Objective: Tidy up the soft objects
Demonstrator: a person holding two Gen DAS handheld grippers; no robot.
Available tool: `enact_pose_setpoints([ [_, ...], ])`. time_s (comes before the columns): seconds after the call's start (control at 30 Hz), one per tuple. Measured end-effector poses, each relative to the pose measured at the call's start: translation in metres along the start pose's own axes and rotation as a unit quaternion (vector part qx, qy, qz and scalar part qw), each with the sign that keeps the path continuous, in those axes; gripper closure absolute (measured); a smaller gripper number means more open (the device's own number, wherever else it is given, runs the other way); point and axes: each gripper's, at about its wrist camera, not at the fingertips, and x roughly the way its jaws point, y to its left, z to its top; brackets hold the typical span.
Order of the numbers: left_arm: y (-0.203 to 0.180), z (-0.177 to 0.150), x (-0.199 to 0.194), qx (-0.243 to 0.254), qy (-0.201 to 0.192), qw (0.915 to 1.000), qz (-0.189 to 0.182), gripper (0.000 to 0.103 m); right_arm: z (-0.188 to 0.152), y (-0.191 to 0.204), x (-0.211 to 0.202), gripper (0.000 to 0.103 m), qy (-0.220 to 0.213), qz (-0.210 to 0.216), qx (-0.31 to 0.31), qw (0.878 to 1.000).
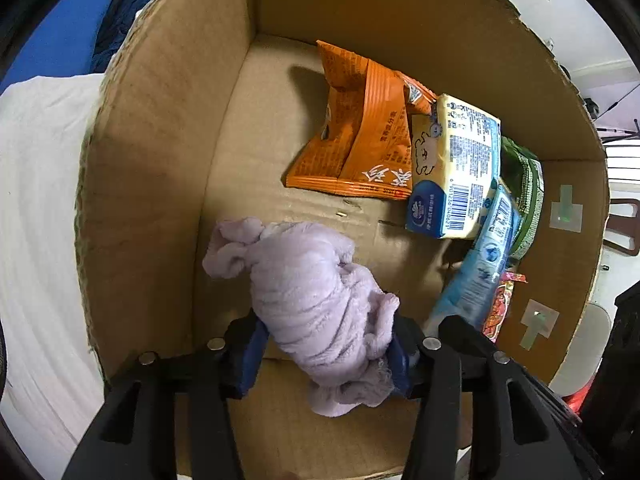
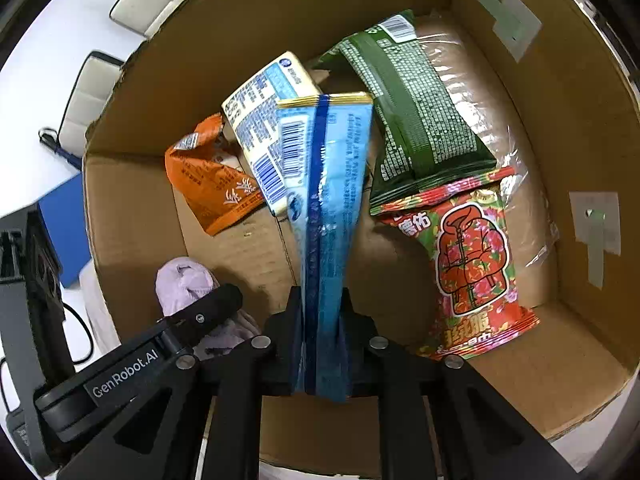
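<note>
With both grippers lowered inside the cardboard box (image 1: 160, 160), collision between tools to be treated as the main hazard. At 6 o'clock in the left wrist view: left gripper (image 1: 326, 354) clamped on the lilac cloth (image 1: 312, 292), bundle bulging forward toward 12 o'clock, loose end drooping below the pads; risk of snagging or unrolling on release. Toward 1 o'clock: orange packet (image 1: 360, 136), then tissue pack (image 1: 456, 168) leaning on it; likely to topple if nudged. In the right wrist view, at 6 o'clock: right gripper (image 2: 322, 344) closed on the blue pouch (image 2: 328, 208), held edge-on, far end resting against the tissue pack toward 12 o'clock. Slippery film prone to sliding out under weak grip. At 2 o'clock: green packet (image 2: 416, 120); at 4 o'clock: red packet (image 2: 472, 264); crushing possible if pouch dropped flat across either.
</note>
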Motion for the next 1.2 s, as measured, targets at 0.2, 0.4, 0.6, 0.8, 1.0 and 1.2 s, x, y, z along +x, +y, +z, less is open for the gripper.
enact_pose_setpoints([
  [0.2, -0.003, -0.008, -0.013, 0.003, -0.010, 0.9999, 0.006, 0.042, -0.003, 0.004, -0.005, 0.069, 0.003, -0.017, -0.022, 1.000],
  [0.4, -0.006, -0.028, -0.041, 0.018, -0.046, 0.9985, 0.023, 0.039, -0.012, 0.010, -0.020, 0.051, -0.017, -0.048, -0.056, 0.997],
  [0.6, -0.010, -0.059, -0.068, 0.043, -0.102, 0.9923, 0.054, 0.025, -0.030, 0.006, -0.040, 0.047, -0.049, -0.107, -0.114, 0.986],
  [0.8, -0.017, -0.072, -0.081, 0.053, -0.136, 0.9866, 0.072, 0.010, -0.039, 0.008, -0.069, 0.016, -0.083, -0.140, -0.150, 0.975],
  [1.0, -0.024, -0.090, -0.094, 0.057, -0.171, 0.9807, 0.076, 0.004, -0.053, 0.006, -0.097, 0.003, -0.110, -0.161, -0.170, 0.966],
  [1.2, -0.030, -0.114, -0.124, 0.067, -0.206, 0.9731, 0.078, 0.002, -0.071, 0.006, -0.126, 0.003, -0.141, -0.168, -0.175, 0.960],
])
